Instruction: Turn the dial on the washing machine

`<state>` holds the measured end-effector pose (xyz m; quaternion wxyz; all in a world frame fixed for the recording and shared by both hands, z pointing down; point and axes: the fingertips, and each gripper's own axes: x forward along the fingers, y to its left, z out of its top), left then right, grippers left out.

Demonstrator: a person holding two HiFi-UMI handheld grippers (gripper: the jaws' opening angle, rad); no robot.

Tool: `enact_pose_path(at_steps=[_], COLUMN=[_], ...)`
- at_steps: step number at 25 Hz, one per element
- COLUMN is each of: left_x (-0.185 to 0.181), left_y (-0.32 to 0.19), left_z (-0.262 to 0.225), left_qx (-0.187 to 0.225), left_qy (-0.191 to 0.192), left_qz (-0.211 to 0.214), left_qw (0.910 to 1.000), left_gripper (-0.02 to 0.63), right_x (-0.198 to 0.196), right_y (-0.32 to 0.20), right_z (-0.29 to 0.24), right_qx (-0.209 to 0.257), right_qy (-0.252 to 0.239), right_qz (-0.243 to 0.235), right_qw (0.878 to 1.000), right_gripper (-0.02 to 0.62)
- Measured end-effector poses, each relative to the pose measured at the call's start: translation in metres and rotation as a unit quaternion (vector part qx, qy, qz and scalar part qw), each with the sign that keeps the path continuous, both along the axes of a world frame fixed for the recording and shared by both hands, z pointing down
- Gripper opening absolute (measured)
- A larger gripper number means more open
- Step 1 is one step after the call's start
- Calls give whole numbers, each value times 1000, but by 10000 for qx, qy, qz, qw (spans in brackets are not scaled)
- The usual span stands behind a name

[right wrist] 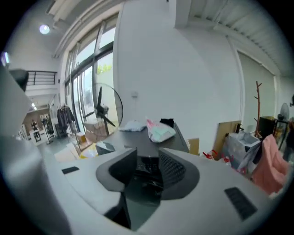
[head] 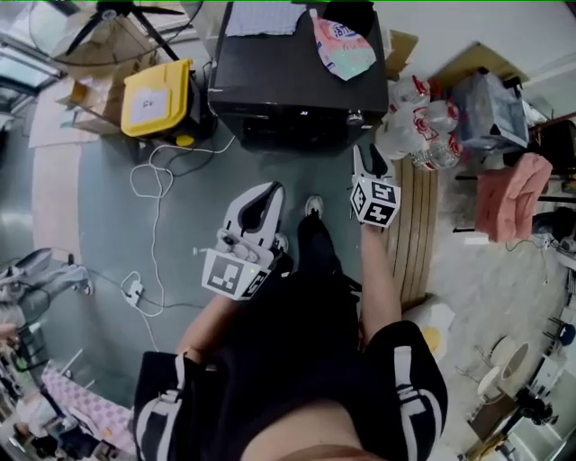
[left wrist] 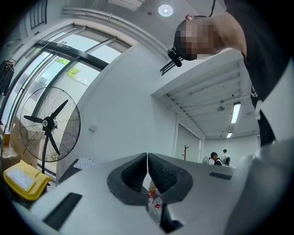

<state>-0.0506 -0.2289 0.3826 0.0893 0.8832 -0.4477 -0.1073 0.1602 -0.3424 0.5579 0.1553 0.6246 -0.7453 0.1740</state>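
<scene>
The dark washing machine [head: 288, 72] stands at the top middle of the head view, seen from above. A small shiny knob [head: 355, 117] sits at its front right corner. My right gripper [head: 365, 158] points at that corner from just short of the front, and its jaws stand apart with nothing pressed between them. In the right gripper view the machine's dark front panel [right wrist: 146, 166] shows through the gap of the right gripper [right wrist: 148, 161]. My left gripper [head: 268, 191] hangs lower, over the grey floor. Its pads meet in the left gripper view, left gripper [left wrist: 147, 158] empty.
A pink-green bag [head: 342, 45] and a white cloth [head: 263, 18] lie on the machine's top. A yellow box [head: 157, 97] and a white cable [head: 148, 189] are to the left. Plastic bags [head: 423, 126], a wooden slatted board [head: 416, 230] and pink cloth [head: 513, 194] are to the right.
</scene>
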Motion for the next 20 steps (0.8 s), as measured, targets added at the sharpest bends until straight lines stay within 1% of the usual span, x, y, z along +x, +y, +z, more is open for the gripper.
enact_pose_path(at_steps=[2, 4, 7, 10, 15, 20], left_x=[-7, -12, -13, -6, 3, 12], left_y=[16, 30, 47, 62, 67, 63], left_z=[-13, -24, -36, -38, -28, -27], left_qx=[118, 195, 254, 210, -29, 33], left_qy=[-31, -21, 25, -6, -47, -108], left_qz=[52, 54, 29, 34, -105, -144], left_qw=[9999, 9998, 9997, 9998, 9999, 9998], left_gripper=[23, 23, 23, 23, 23, 23], right_x=[-8, -15, -25, -29, -25, -24], right_y=[32, 62, 97, 125, 160, 174], right_z=[-54, -96, -135, -152, -164, -159], right_qx=[410, 718, 1025, 1122, 1155, 1105], right_qy=[-349, -601, -799, -874, -834, -741], right_qz=[34, 0, -148, -237, -249, -307], right_qw=[9985, 9956, 9914, 9895, 9895, 9906], right_gripper=[137, 112, 54, 29, 25, 25])
